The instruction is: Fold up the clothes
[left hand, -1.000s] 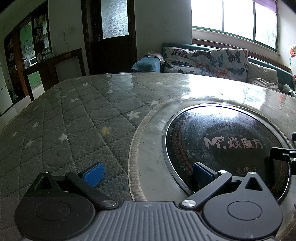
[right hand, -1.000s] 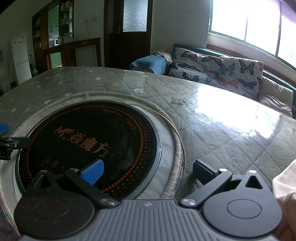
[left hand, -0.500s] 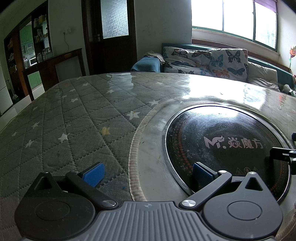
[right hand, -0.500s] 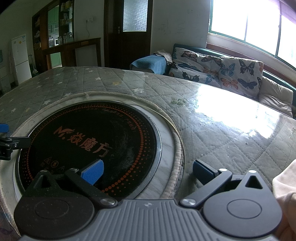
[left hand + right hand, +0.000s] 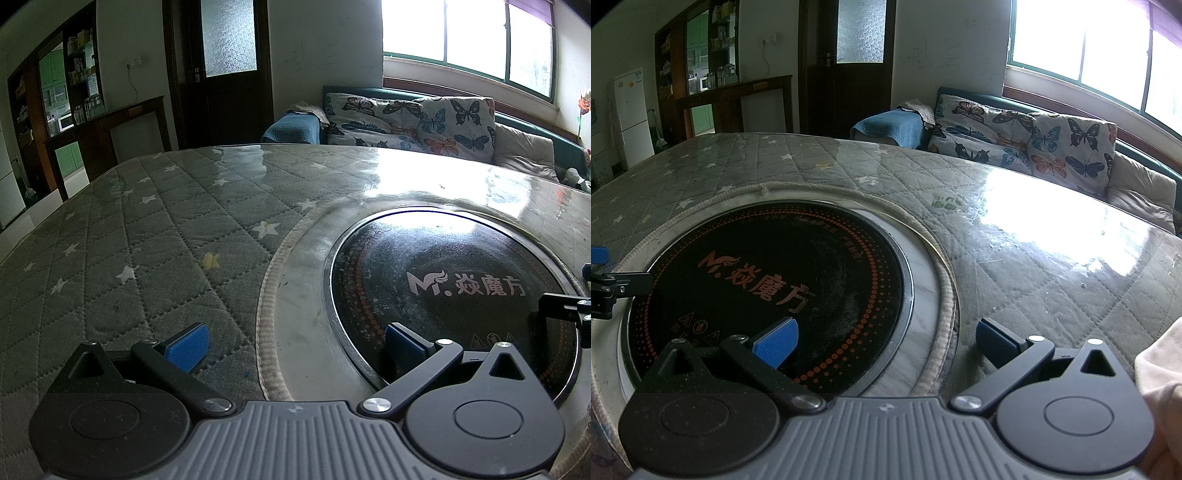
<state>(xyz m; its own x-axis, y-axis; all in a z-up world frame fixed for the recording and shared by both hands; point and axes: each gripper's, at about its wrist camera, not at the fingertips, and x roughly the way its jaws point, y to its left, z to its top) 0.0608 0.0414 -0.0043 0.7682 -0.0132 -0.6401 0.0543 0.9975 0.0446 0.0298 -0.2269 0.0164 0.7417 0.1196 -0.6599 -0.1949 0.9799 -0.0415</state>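
Note:
My left gripper [image 5: 293, 347] stands open just above the table, with nothing between its blue pads. My right gripper [image 5: 884, 343] is open too and holds nothing. A pale pink garment [image 5: 1160, 373] shows only as an edge at the far right of the right wrist view, beside the right gripper; most of it is out of frame. Each gripper peeks into the other's view: the right one's finger [image 5: 569, 312] at the right edge, the left one's finger [image 5: 613, 288] at the left edge.
A grey quilted cover with stars [image 5: 147, 236] under clear plastic tops the table. A round black cooktop [image 5: 454, 291] [image 5: 768, 280] is set in its middle. Beyond the far edge stand a sofa with butterfly cushions [image 5: 417, 118], a dark door [image 5: 221, 70] and a white fridge [image 5: 629, 114].

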